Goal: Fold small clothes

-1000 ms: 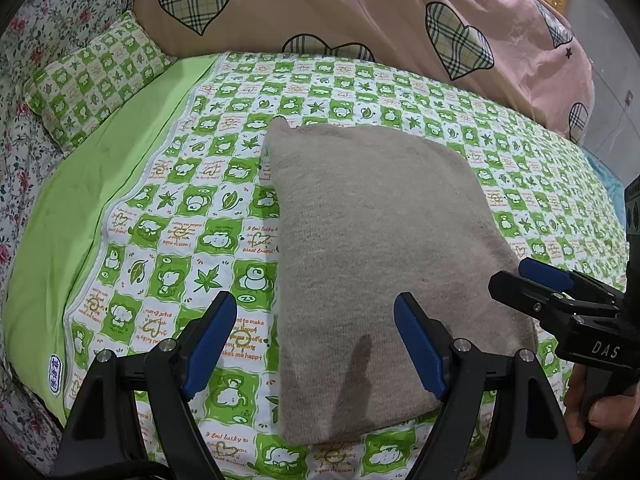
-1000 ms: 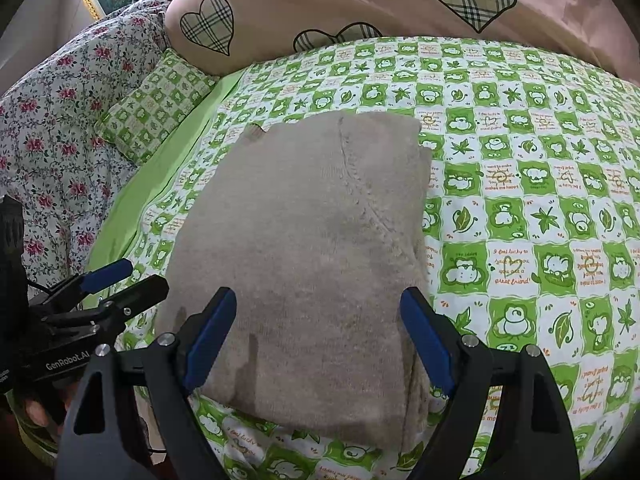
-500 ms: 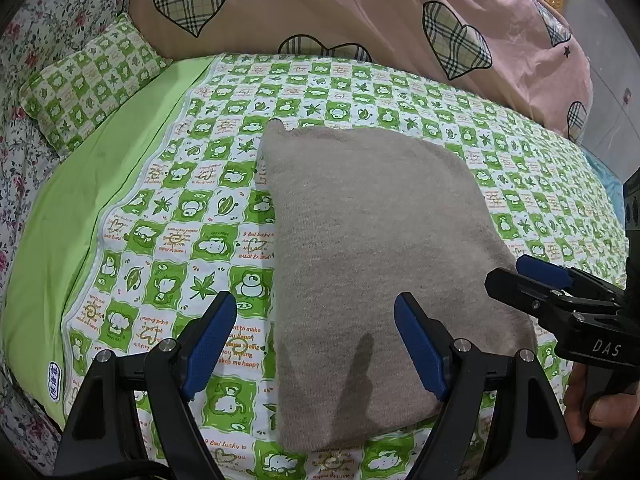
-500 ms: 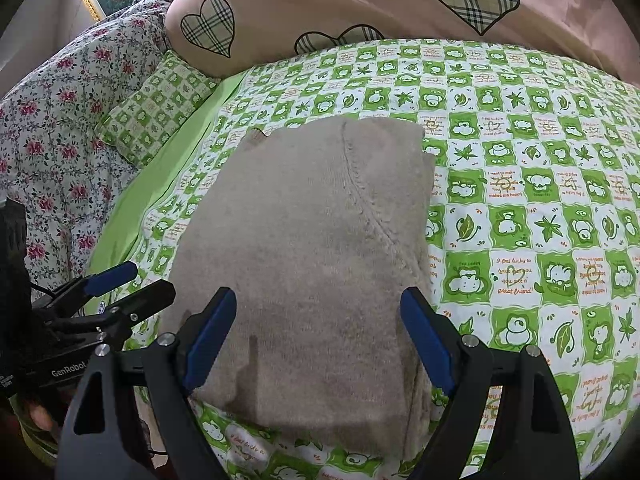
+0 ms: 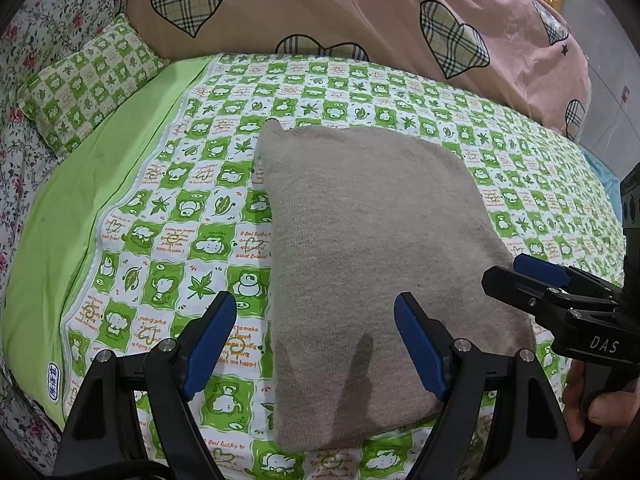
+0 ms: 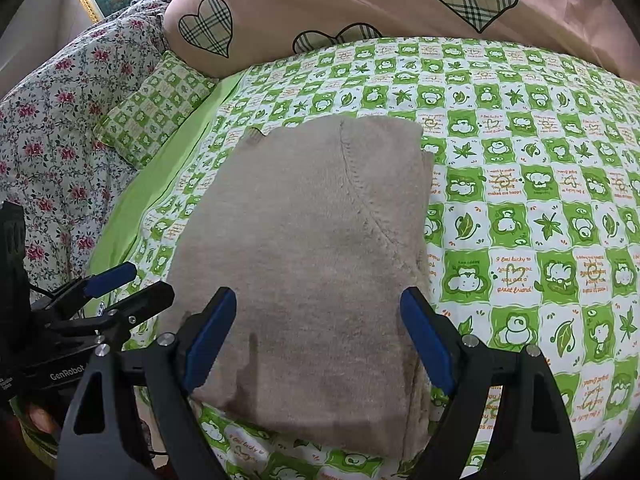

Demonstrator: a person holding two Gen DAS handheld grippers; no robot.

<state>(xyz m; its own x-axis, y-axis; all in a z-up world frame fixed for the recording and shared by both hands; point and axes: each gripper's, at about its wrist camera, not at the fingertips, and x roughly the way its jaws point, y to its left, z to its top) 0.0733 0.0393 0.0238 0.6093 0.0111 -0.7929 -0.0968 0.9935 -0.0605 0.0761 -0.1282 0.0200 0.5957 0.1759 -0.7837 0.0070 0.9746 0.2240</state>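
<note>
A beige knitted garment (image 5: 368,264) lies folded into a flat rectangle on the green-and-white checked bed cover (image 5: 168,216). It also shows in the right wrist view (image 6: 312,248), with a seam running down its right part. My left gripper (image 5: 316,352) is open and empty, held above the garment's near left edge. My right gripper (image 6: 320,344) is open and empty above the garment's near edge. Each gripper shows at the side of the other's view: the right one (image 5: 536,276) and the left one (image 6: 116,284).
A pink quilt with plaid hearts (image 5: 360,12) is piled at the far side of the bed. A small green checked pillow (image 5: 88,84) lies at the far left on a floral sheet (image 6: 52,132). A plain green strip (image 5: 80,200) runs along the left of the cover.
Both grippers have drawn slightly back and up from the garment. Both stay open and the garment has not moved.
</note>
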